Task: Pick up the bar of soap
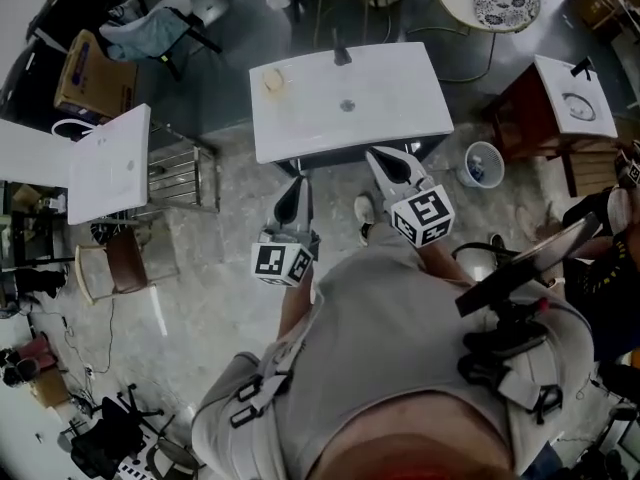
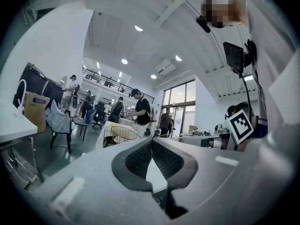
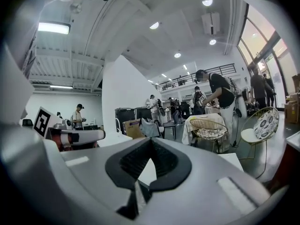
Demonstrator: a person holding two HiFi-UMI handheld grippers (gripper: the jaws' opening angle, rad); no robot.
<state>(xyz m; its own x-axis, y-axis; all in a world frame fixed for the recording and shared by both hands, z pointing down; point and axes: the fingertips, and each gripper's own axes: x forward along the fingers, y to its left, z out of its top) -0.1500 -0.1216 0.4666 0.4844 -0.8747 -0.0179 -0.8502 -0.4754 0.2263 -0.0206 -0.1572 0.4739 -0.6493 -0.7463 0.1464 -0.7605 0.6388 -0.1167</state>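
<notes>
1. Soap (image 1: 273, 80): pale cream bar on the white desk (image 1: 400, 118), near its far-left corner as you see it from the head view. No wrapper or print can be made out on it. Neither gripper touches it.
2. Left gripper (image 1: 299, 186) (image 2: 151, 142): you hold it low, in front of the desk's near edge. Its jaws are pressed together with nothing between them. Its marker cube (image 1: 284, 262) bears a black-and-white square code, no words.
3. Right gripper (image 1: 378, 158) (image 3: 151, 142): beside the left, at the desk's near edge. Its jaws are likewise pressed together and empty. Its cube (image 1: 421, 216) carries the same kind of code.
4. Dark speck (image 1: 347, 105): mid-desk, too small to identify.
5. Cardboard box (image 1: 95, 73): far left; its label is too small to read.
6. Bucket (image 1: 483, 164): on the floor, right of the desk.
</notes>
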